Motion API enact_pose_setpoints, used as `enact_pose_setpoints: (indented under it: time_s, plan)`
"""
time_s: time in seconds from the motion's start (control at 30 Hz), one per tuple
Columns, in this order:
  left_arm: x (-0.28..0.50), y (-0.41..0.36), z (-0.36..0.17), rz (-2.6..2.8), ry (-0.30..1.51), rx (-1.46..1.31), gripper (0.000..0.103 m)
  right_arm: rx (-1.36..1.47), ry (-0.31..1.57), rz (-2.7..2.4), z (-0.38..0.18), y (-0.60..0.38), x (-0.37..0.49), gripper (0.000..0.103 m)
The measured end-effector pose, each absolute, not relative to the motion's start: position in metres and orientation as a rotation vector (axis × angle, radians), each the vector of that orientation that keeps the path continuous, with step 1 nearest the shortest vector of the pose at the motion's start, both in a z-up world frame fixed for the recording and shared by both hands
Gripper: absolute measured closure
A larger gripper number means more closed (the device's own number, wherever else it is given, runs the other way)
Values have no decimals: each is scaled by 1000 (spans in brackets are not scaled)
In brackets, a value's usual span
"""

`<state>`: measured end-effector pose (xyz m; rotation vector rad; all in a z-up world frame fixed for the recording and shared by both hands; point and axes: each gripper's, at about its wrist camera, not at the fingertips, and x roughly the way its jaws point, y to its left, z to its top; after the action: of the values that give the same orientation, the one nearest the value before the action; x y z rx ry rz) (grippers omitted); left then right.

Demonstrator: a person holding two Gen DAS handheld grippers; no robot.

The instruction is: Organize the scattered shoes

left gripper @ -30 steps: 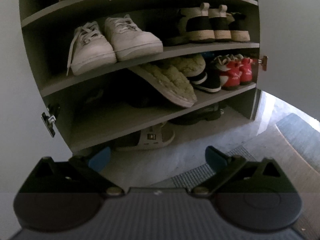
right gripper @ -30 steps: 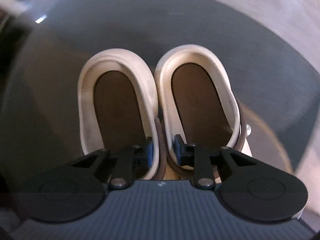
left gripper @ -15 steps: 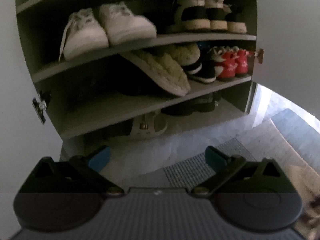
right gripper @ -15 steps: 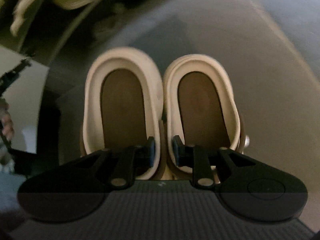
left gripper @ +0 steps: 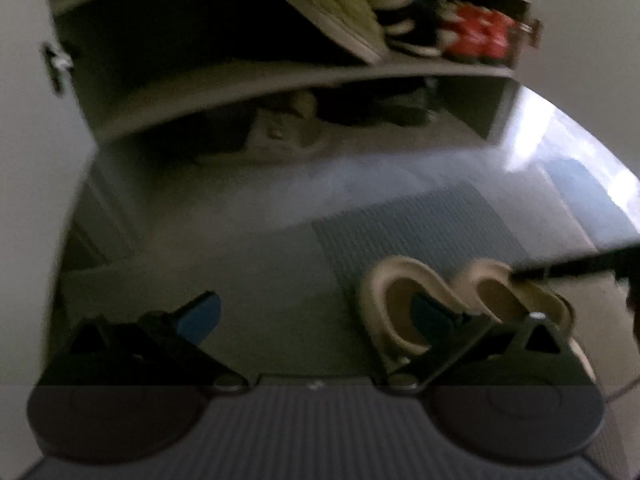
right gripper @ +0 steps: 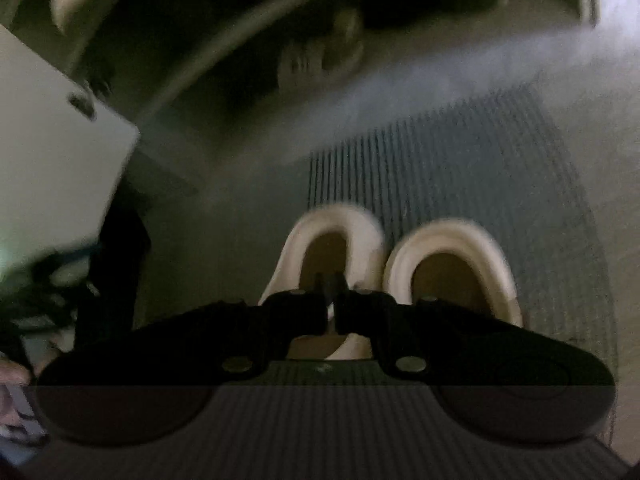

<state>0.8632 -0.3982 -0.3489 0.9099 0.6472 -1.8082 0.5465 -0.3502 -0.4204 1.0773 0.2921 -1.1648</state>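
Over the mat point(right gripper: 500, 168), right gripper point(right gripper: 329, 286) fingers closed, pinching nothing.

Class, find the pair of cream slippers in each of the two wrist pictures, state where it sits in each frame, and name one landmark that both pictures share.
Left wrist view: the cream slippers sit at lower right, partly behind that gripper's right finger.
Right wrist view: the cream slippers sit at centre, just above the closed fingers.
Shared landmark: the grey ribbed mat lying under and beyond the slippers.
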Motion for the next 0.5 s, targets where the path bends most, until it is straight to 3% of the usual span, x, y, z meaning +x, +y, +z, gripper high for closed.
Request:
enact_pose_setpoints:
  time_s: [0.07, 0.13, 0.23, 0.5]
  plan:
    - [859, -390, -356, -1841, 662, 932, 1, 1036, 274, -1241, -419, -335, 532, 86]
    - [853, -381, -367, -1918, 681, 939, 1, 1028, 288, -1291, -421, -322, 524, 57]
    - [841, -375, -382, -1986, 759, 966, 2, 1023, 361, -1338, -429, -295, 517, 27]
    - [794, -375, -424, -1942, 864, 1020, 2, 877, 569, -1342, -450, -265, 539, 24]
